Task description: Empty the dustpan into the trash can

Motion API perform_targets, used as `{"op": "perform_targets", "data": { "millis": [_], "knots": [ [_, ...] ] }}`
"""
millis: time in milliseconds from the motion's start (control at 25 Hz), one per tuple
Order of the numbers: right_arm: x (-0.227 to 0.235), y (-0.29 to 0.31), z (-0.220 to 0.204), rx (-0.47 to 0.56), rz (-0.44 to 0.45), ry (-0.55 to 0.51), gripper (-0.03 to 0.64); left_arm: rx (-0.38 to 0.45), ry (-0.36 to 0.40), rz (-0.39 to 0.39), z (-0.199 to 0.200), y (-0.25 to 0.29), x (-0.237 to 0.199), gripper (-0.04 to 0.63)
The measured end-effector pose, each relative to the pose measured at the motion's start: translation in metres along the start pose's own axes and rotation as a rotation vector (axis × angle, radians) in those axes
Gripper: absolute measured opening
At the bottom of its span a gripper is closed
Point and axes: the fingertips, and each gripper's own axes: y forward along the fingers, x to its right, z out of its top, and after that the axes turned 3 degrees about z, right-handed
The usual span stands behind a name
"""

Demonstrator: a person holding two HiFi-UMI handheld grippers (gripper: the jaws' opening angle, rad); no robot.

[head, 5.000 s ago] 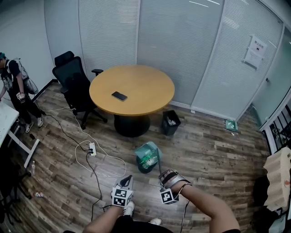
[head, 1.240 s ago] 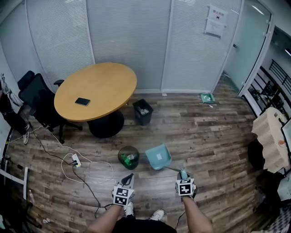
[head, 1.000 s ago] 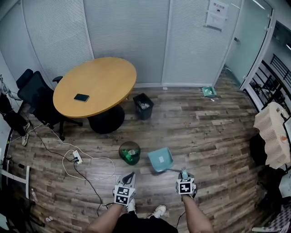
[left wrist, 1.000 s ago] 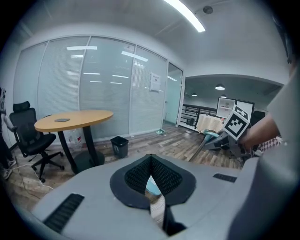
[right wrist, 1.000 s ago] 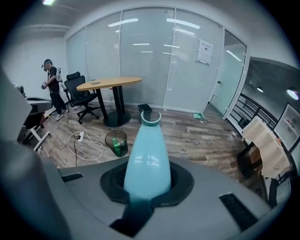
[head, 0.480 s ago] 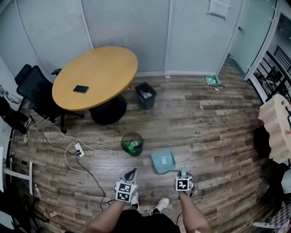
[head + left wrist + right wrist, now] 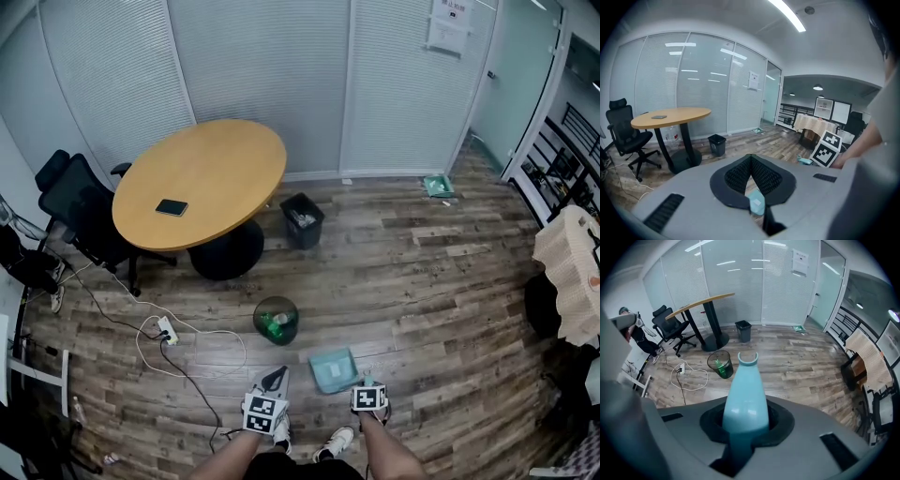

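Seconds after tipping over the round dark trash can, the pale teal plastic dustpan is sitting low over the wood-plank floor just right of it. The left gripper is hovering, fingers clenched on nothing; the right gripper, pointing steeply down, is grasping the dustpan's smooth handle

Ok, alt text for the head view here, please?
Seen from above, the right gripper holds a teal dustpan by its handle, near a round trash can with a green bottle inside. The left gripper is empty beside it; a round wooden table and office chair stand farther off.
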Motion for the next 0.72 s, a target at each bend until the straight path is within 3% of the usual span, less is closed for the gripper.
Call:
{"op": "perform_targets", "data": {
  "millis": [320, 520, 720],
  "knots": [
    [-0.022, 0.009, -0.011, -0.028, 0.046, 0.037, 0.081, -0.001, 0.002, 0.016, -0.007, -0.011, -0.013, 0.011],
    [-0.025, 0.007, -0.018, -0.058, 0.059, -0.003, 0.169, 0.001, -0.012, 0.013, -0.007, -0.015, -0.01, 0.011],
    [-0.075, 0.01, -0.02, -0.018, 0.28, 0.041, 0.249, 0.009, -0.023, 0.017, -0.003, -0.017, -0.012, 0.011]
  ]
}}
